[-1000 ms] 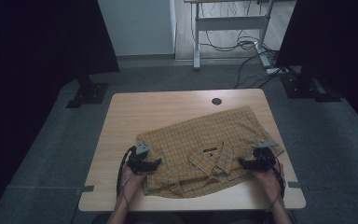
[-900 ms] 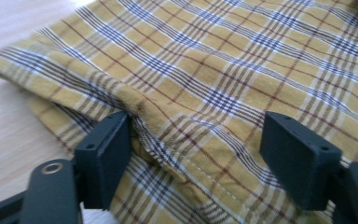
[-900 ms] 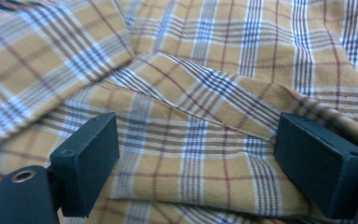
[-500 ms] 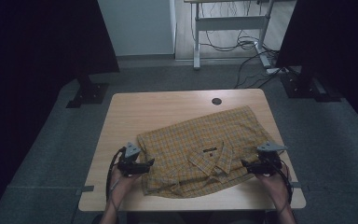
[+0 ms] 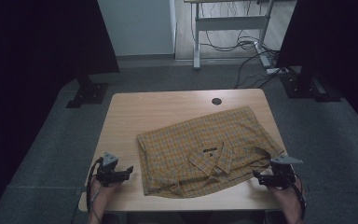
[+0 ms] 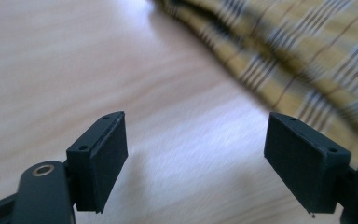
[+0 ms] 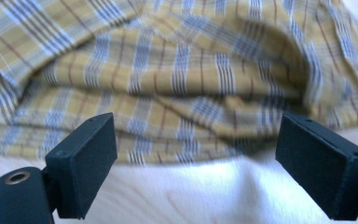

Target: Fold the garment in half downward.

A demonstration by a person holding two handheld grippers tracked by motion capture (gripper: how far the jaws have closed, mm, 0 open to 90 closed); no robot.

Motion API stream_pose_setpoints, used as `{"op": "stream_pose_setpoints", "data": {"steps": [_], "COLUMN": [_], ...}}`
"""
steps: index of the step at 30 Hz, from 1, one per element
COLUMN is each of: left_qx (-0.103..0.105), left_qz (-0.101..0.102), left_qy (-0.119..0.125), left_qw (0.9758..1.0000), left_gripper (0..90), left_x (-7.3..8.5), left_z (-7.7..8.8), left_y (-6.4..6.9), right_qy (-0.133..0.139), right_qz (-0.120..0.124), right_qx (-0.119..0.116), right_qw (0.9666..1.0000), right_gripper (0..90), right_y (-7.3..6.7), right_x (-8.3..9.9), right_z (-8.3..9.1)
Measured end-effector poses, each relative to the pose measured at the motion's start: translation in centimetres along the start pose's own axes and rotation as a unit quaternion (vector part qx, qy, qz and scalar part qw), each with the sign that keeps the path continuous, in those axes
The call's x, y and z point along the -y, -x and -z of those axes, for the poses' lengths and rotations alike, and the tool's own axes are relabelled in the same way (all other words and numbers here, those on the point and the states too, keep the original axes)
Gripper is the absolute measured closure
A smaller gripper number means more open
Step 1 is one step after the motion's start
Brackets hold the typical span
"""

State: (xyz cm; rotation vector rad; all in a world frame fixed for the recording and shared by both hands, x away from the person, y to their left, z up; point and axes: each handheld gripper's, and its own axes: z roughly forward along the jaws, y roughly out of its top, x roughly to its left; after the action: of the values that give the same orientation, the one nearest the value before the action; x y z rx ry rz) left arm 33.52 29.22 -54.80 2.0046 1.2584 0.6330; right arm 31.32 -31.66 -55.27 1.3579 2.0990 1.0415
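A folded yellow plaid cotton shirt (image 5: 206, 156) lies on the near right part of the pale wooden table (image 5: 135, 112). The left gripper (image 5: 127, 171) and right gripper (image 5: 257, 176) flank it, jaws wide apart, empty.

Woven cloth on a pale wood-grain table.
The shirt (image 5: 205, 154) is soft, matt, yellow plaid cloth, rumpled beside its collar; the table (image 5: 168, 112) looks smooth with slight sheen; the pads (image 7: 88, 163) are matt black.
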Motion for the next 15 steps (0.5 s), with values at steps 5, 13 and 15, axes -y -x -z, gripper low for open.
{"op": "stream_pose_setpoints", "data": {"steps": [5, 13, 15], "left_qx": [0.002, -0.003, 0.003], "left_qz": [0.007, 0.004, -0.004], "left_qy": [-0.004, -0.001, -0.005], "left_qw": [1.0, 1.0, 1.0], "left_gripper": [20.6, 15.4, 10.2], "left_x": [0.6, 1.0, 1.0], "left_z": [-0.5, -0.5, -0.4], "left_y": [-0.4, -0.5, -0.4], "right_qy": [-0.014, -0.016, -0.016], "right_qz": [-0.005, 0.007, 0.007], "right_qx": [0.005, 0.015, 0.015], "right_qw": [0.9999, 0.9997, 0.9997], "right_gripper": [11.7, 8.5, 7.8], "right_y": [0.3, 0.4, 0.4], "right_x": [1.3, 2.2, 2.3], "right_z": [-0.1, -0.7, -0.8]}}
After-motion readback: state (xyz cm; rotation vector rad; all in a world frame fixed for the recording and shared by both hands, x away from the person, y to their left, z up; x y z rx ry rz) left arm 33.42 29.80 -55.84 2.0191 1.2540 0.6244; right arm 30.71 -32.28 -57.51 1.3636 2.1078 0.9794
